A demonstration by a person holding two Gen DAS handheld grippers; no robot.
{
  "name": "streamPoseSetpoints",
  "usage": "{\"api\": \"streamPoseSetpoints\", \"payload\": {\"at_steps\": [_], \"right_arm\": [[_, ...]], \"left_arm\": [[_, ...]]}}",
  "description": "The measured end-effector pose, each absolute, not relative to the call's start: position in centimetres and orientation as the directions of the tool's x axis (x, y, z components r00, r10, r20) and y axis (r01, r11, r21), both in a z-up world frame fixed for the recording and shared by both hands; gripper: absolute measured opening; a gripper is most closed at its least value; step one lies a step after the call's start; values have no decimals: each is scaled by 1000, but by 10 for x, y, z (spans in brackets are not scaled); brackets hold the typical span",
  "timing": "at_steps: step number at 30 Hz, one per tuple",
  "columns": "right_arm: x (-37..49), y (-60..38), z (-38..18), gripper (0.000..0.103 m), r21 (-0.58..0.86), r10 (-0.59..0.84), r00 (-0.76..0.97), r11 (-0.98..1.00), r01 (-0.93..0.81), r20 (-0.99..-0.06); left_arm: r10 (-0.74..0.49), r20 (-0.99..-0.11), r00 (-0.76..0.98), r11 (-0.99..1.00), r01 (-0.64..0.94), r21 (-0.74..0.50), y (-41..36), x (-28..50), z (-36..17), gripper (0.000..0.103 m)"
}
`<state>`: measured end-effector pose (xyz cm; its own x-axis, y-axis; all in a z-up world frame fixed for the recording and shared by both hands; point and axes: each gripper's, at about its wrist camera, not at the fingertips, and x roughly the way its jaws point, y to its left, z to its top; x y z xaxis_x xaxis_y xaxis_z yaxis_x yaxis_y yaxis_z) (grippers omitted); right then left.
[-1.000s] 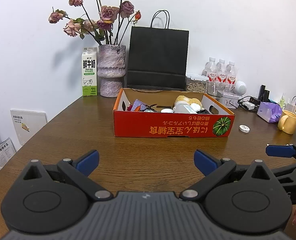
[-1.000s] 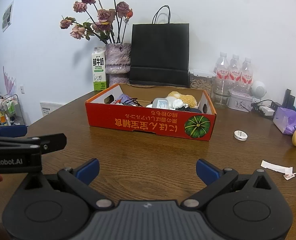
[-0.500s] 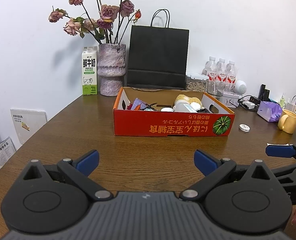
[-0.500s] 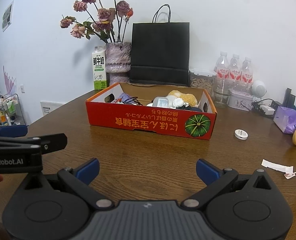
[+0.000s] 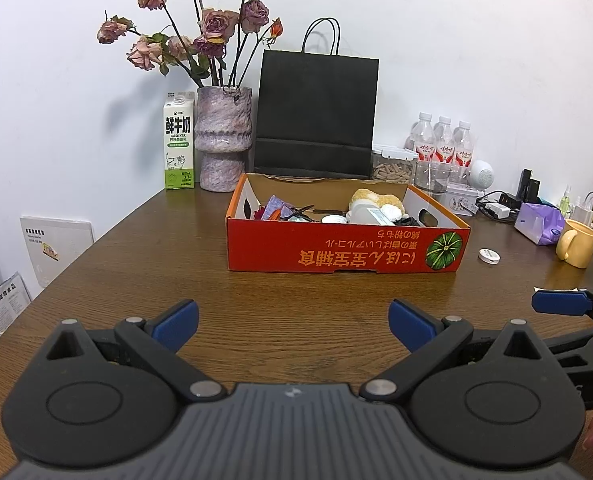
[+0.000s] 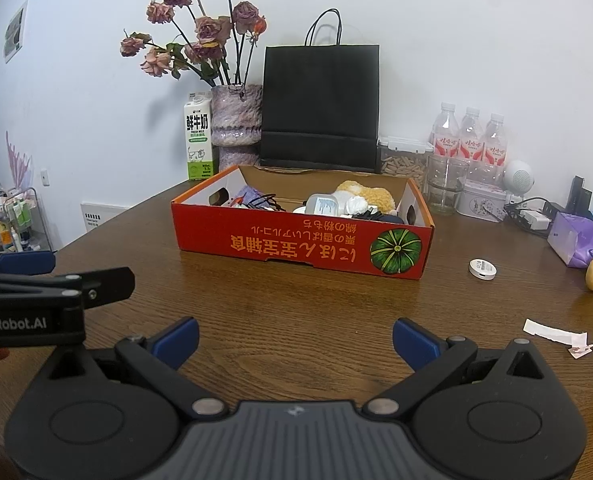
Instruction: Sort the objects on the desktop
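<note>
A red cardboard box (image 5: 336,250) (image 6: 296,246) stands on the brown wooden table (image 5: 176,264) ahead of both grippers. It holds several small objects, among them a yellow plush toy (image 5: 376,200), a white container (image 6: 324,204) and black cables. A small white round disc (image 5: 489,256) (image 6: 482,269) lies on the table right of the box. My left gripper (image 5: 294,322) is open and empty, low over the table before the box. My right gripper (image 6: 294,338) is open and empty beside it.
A milk carton (image 5: 179,142), a vase of dried roses (image 5: 224,138) and a black paper bag (image 5: 316,112) stand behind the box. Water bottles (image 6: 470,140), a glass, a tin, a purple pack (image 6: 576,240) and a yellow mug (image 5: 576,242) are at right. Paper scraps (image 6: 564,338) lie near right.
</note>
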<state>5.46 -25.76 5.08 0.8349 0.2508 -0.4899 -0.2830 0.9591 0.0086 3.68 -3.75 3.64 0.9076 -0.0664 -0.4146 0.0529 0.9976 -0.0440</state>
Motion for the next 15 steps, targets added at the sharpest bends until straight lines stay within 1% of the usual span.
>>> {"api": "streamPoseSetpoints", "payload": {"at_steps": [15], "right_arm": [[56,-258,51,103,6,247,832,960,-281,-497]], "left_arm": [[-66,-431,900,998,50,-48,-40,41,36,103]]}}
